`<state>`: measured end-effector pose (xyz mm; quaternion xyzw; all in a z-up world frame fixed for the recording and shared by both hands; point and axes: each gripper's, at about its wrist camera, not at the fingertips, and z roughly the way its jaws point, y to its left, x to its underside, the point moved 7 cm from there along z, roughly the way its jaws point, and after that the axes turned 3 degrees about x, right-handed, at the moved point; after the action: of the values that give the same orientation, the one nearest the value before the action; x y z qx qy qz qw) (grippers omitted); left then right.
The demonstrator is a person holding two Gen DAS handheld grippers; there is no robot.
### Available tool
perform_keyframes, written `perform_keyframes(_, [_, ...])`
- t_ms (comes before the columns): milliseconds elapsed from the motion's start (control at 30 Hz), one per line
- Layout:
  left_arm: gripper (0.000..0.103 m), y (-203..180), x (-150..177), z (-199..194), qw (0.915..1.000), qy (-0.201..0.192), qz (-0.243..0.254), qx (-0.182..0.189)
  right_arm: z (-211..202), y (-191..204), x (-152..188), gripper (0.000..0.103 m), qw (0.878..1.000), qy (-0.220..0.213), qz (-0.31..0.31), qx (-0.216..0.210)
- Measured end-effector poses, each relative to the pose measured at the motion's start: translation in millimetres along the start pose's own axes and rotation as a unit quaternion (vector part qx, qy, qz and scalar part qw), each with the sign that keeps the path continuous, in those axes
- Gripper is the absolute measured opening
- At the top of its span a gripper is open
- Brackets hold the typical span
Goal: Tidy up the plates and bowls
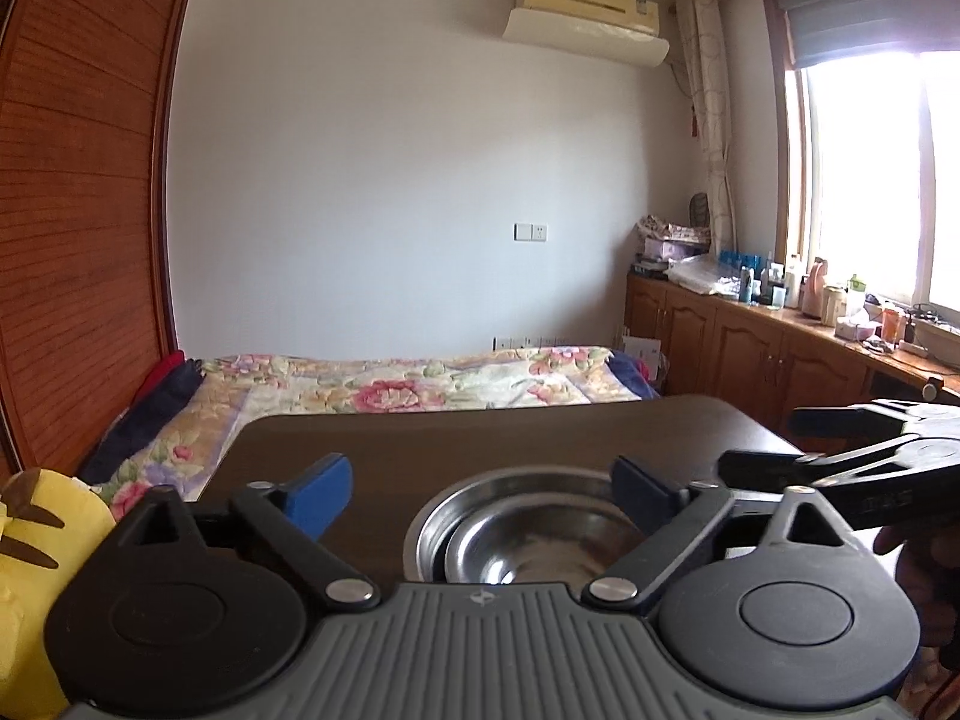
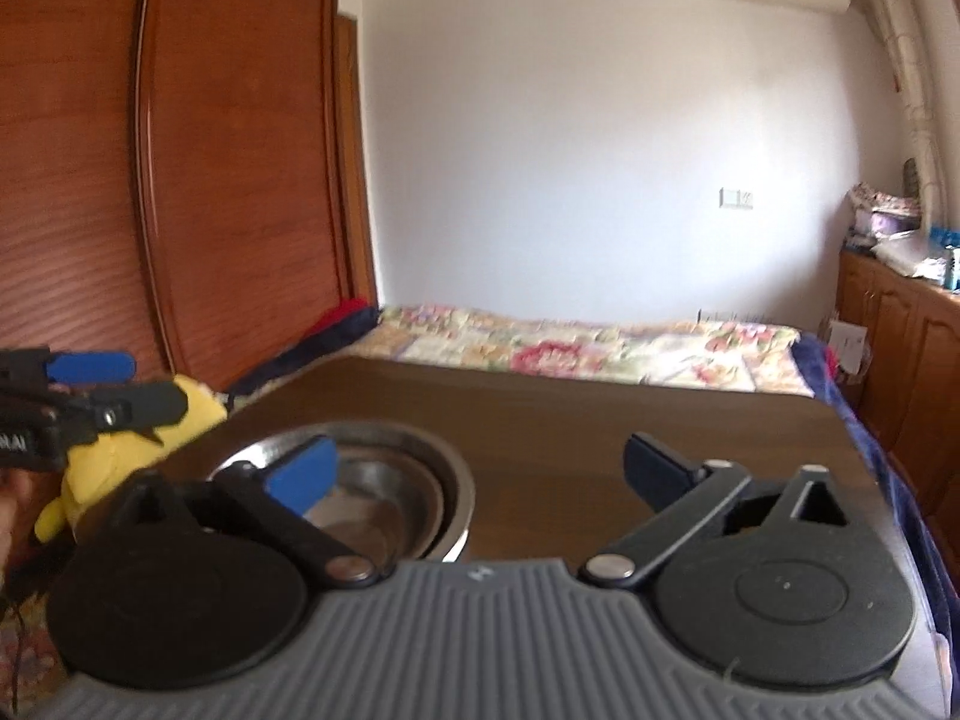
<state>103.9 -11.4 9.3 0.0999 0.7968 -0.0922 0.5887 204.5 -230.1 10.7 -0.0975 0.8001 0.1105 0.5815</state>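
Figure. Two wrist views over a dark wooden table [image 1: 480,438], read from left to right.

At far left, a yellow plush toy [image 1: 36,546] is lying off the table's edge, apart from the work. Next, the left gripper [image 1: 480,492] is hovering low over the near edge with its blue-padded fingers [image 1: 321,489] spread wide and gripping nothing; the wide setting is probably chosen so that the fingers can straddle a rim.

Between and just beyond those fingers, the nested steel bowls [image 1: 528,528] are sitting on the table near its front edge, a smaller bowl resting inside a larger one. Nesting is presumably the ordering the task asks for, since it is keeping the metalware in one compact stack. No plates are showing in either view, so how much of the task is left cannot be judged.

In the right wrist view, the same bowls [image 2: 384,492] are appearing to the left, partly behind one blue finger [image 2: 303,474]. The right gripper [image 2: 480,471] is likewise standing wide apart and empty, aimed at bare tabletop beside the stack. The other tool is showing at that view's left margin.

Behind the table, a bed with a floral quilt [image 1: 420,384] is filling the middle distance; at far right, cabinets [image 1: 750,348] under a window are carrying assorted bottles.
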Motion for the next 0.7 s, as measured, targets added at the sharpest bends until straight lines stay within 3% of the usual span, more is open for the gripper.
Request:
perform_keyframes(200, [0.103, -9, -7, -1, 0.9999, -0.006, 0.007, -0.012, -15, -11, -11, 0.103, 0.999, -0.027, 0.010, 0.020])
perform_keyframes(700, [0.103, -18, -20, -13, 0.9977, -0.005, 0.022, -0.065, -27, -21, -14, 0.103, 0.996, -0.040, 0.010, 0.084])
